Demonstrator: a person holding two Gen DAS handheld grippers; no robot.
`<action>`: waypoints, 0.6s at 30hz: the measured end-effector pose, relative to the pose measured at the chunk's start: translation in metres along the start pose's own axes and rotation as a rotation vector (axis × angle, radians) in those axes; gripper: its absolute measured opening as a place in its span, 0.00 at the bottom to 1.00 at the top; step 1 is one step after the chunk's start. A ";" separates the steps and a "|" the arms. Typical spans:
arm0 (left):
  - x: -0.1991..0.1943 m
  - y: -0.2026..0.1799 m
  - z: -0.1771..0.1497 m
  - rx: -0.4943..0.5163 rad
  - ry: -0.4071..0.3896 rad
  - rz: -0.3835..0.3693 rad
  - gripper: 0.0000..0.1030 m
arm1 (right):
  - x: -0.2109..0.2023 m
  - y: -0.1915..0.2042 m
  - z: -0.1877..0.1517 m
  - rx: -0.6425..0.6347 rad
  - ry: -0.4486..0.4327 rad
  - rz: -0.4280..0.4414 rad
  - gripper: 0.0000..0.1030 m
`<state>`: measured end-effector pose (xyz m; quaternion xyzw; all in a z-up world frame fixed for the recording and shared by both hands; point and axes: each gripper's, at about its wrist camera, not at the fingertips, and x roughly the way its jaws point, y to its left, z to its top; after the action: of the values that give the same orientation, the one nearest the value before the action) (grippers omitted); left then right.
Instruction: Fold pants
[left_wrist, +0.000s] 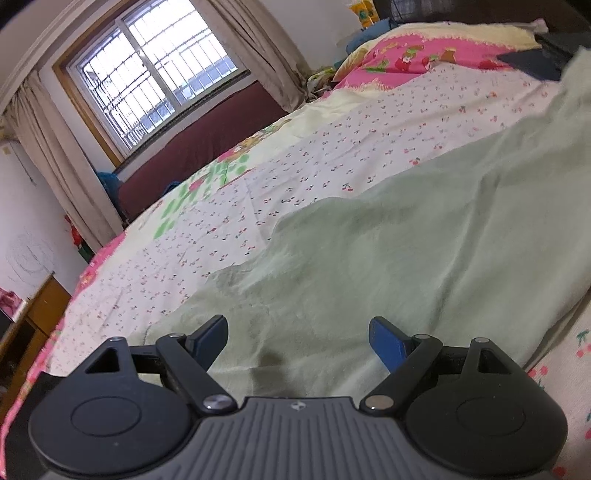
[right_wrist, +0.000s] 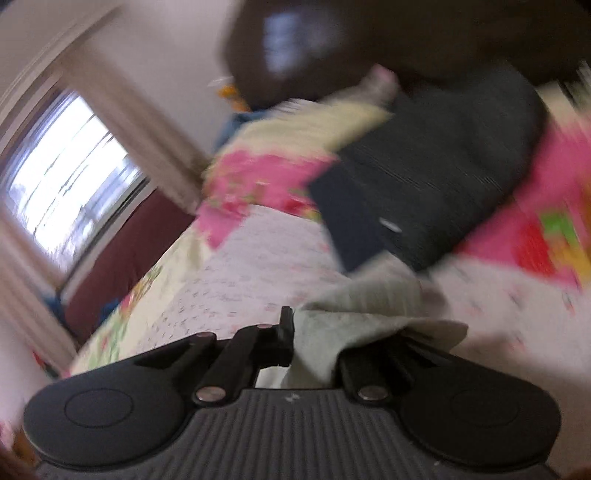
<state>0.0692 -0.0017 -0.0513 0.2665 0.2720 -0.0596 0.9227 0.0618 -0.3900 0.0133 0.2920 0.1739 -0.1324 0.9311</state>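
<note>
Pants (left_wrist: 406, 240), pale green, soft and limp, spread on bed (left_wrist: 332, 147); our right gripper (right_wrist: 295, 343) pinches an edge at five o'clock, left gripper (left_wrist: 297, 343) apart above cloth.

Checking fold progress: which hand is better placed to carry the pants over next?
Right, probably: the right gripper is shut on the pants edge, while the left gripper hangs open above them.

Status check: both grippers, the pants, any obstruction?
Left gripper open above the light green pants. Right gripper shut on a pants edge. Dark folded garment lies beyond on the bed; nothing blocking.
</note>
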 end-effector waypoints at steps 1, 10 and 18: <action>-0.001 0.003 0.001 -0.011 -0.002 -0.012 0.94 | 0.001 0.024 -0.002 -0.089 0.005 0.012 0.03; -0.032 0.061 -0.006 -0.173 -0.022 0.035 0.94 | 0.017 0.237 -0.135 -0.810 0.136 0.244 0.03; -0.063 0.142 -0.046 -0.440 -0.002 0.070 0.94 | 0.023 0.344 -0.258 -1.131 0.236 0.412 0.03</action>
<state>0.0308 0.1410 0.0145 0.0681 0.2681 0.0330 0.9604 0.1383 0.0319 -0.0230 -0.2073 0.2590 0.1964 0.9227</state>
